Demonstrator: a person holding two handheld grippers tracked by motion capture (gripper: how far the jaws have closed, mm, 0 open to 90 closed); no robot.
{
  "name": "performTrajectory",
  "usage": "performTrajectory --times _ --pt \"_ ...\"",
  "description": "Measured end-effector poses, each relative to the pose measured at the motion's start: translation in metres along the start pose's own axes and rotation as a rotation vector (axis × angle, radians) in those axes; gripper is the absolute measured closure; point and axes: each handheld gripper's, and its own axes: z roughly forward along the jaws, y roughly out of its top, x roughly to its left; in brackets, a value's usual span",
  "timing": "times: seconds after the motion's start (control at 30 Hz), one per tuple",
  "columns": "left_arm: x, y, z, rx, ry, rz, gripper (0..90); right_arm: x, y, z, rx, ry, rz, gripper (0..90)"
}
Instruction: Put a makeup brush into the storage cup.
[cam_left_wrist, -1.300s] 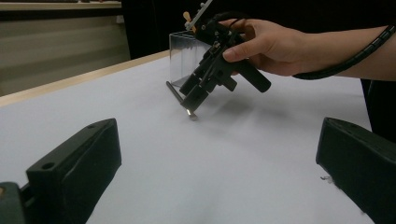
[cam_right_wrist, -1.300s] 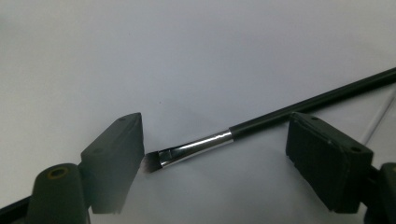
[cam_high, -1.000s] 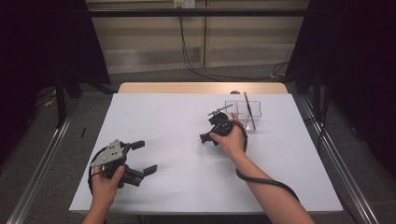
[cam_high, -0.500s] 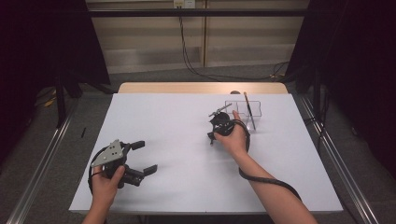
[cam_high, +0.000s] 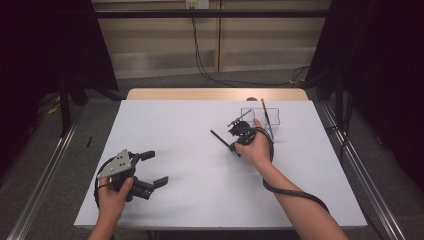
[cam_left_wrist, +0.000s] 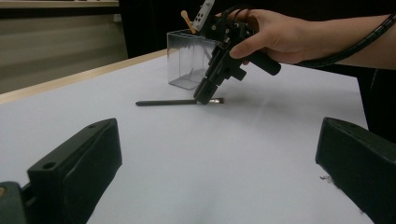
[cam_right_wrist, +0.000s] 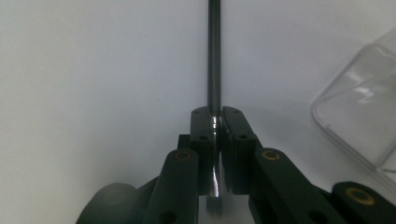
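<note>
Pen (cam_right_wrist: 214, 56): a thin dark rod, smooth and slightly glossy, lying flat on the tabletop (cam_high: 190, 150) just in front of the clear box; the right gripper is holding it near one end.
Long axis: in the right gripper view it is running straight ahead from between the fingers; in the high view (cam_high: 220, 139) it is slanting up and to the left, away from the hand.
Right gripper (cam_high: 234, 148): its fingers (cam_right_wrist: 238, 135) have just been closing, and they are now pinching the rod, which is showing as a bright sliver in the narrow slit between the pads. In the left gripper view (cam_left_wrist: 204, 98) it is tilting nose-down onto the rod.
Nearer hand: the right one is already on the rod; the left is sitting well apart at the near left of the tabletop.
Clear box (cam_high: 260, 119): a transparent, hard-walled rectangular holder just beyond the right hand, with a wooden-handled stick leaning in it.
Likely next move: lifting the rod and swinging its free end toward the box, which calls for tipping it upright.
Left gripper (cam_high: 150, 169): resting low, its blocky matte black fingers (cam_left_wrist: 74, 163) standing wide apart with nothing between them.
Tabletop surface: a smooth, matte white sheet.
</note>
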Motion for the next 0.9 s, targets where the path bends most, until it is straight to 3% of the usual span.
performTrajectory --times 0.07,0.27,0.53,0.77,0.9 --pt "0.0 0.0 0.001 0.0 0.0 0.001 0.3 -0.002 -0.002 -0.002 0.005 0.001 0.004 78.7" --pt "0.0 -0.001 0.002 0.002 -0.001 -0.004 0.3 -0.004 0.001 0.0 0.007 0.006 0.013 76.3" --pt "0.002 -0.002 0.002 0.002 -0.003 -0.011 0.3 -0.002 0.009 0.003 0.039 -0.02 -0.014 81.6" --pt "0.002 -0.002 0.002 0.005 -0.004 -0.012 0.4 0.001 0.012 0.004 0.064 -0.049 -0.007 82.5" --pt "0.001 -0.002 0.003 0.007 -0.006 -0.013 0.4 -0.002 0.009 0.003 0.041 -0.023 -0.023 84.6"
